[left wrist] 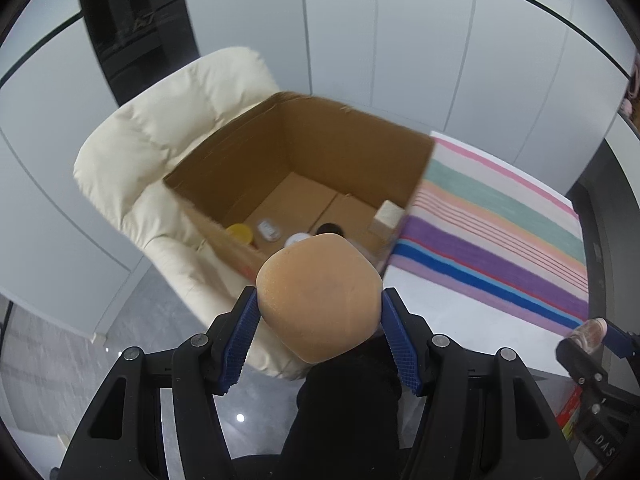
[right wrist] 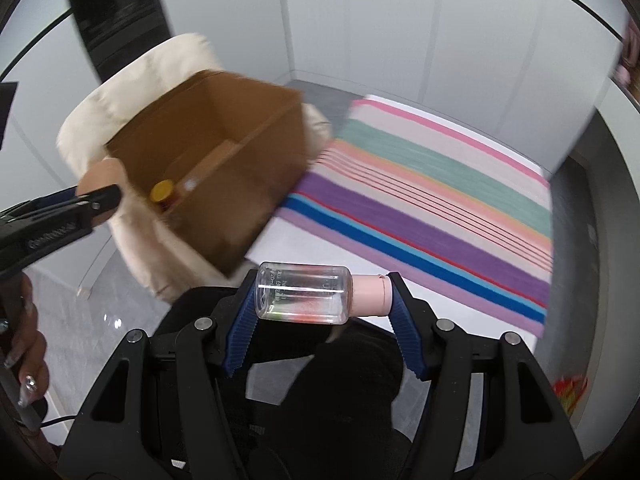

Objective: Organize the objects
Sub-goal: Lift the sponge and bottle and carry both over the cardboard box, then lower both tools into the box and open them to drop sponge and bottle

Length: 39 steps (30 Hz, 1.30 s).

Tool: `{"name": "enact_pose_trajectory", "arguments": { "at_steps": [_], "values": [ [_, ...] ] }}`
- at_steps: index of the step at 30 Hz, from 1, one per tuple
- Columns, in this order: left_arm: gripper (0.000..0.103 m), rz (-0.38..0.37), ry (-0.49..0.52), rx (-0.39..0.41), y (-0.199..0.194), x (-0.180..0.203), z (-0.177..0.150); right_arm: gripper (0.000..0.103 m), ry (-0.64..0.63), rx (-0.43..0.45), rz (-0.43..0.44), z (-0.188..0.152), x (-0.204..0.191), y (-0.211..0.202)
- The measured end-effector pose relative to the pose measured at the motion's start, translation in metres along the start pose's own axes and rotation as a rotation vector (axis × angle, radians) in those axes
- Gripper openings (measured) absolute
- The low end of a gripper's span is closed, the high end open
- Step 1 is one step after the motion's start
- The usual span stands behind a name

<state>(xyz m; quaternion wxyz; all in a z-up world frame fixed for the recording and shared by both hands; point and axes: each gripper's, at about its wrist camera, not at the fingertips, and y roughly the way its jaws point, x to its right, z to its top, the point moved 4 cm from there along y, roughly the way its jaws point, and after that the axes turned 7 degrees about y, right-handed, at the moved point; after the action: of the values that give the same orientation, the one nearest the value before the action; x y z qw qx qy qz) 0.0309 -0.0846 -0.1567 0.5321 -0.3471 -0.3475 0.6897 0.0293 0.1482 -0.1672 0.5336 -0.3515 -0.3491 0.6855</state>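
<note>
My left gripper [left wrist: 319,296] is shut on a tan, rounded bread-like object [left wrist: 319,296] held just in front of and above the near wall of an open cardboard box [left wrist: 352,140]. Inside the box lie a yellow-lidded jar [left wrist: 240,233], a small clear item [left wrist: 268,229], a white cap [left wrist: 297,239], a dark round item [left wrist: 328,228] and a cream block [left wrist: 388,216]. My right gripper [right wrist: 323,294] is shut on a clear bottle with a pink cap [right wrist: 304,294], held sideways, short of the box [right wrist: 240,184]. The left gripper [right wrist: 96,200] shows at the left in the right wrist view.
The box rests on a cream padded chair [left wrist: 160,128]. A striped cloth [left wrist: 500,224] covers the white table to the right of the box. A red and yellow package [right wrist: 570,392] lies at the table's near right. White wall panels stand behind.
</note>
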Motion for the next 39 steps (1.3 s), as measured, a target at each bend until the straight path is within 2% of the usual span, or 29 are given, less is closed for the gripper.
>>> {"name": "enact_pose_trajectory", "arguments": {
  "at_steps": [6,17,29,39],
  "values": [
    [0.063,0.016,-0.050,-0.021,0.011,-0.031,-0.005,0.064,-0.086,-0.009,0.041,0.011,-0.050,0.014],
    [0.063,0.002,-0.110,-0.040,0.038,-0.054,0.003,0.064,-0.168,-0.033,0.056,0.038,-0.097,0.048],
    [0.063,-0.001,-0.103,-0.001,0.079,-0.063,0.069,0.064,-0.220,-0.003,0.042,0.103,-0.125,0.094],
    [0.063,0.002,-0.125,-0.042,0.141,-0.068,0.108,0.064,-0.221,-0.029,0.049,0.150,-0.140,0.161]
  ]
}}
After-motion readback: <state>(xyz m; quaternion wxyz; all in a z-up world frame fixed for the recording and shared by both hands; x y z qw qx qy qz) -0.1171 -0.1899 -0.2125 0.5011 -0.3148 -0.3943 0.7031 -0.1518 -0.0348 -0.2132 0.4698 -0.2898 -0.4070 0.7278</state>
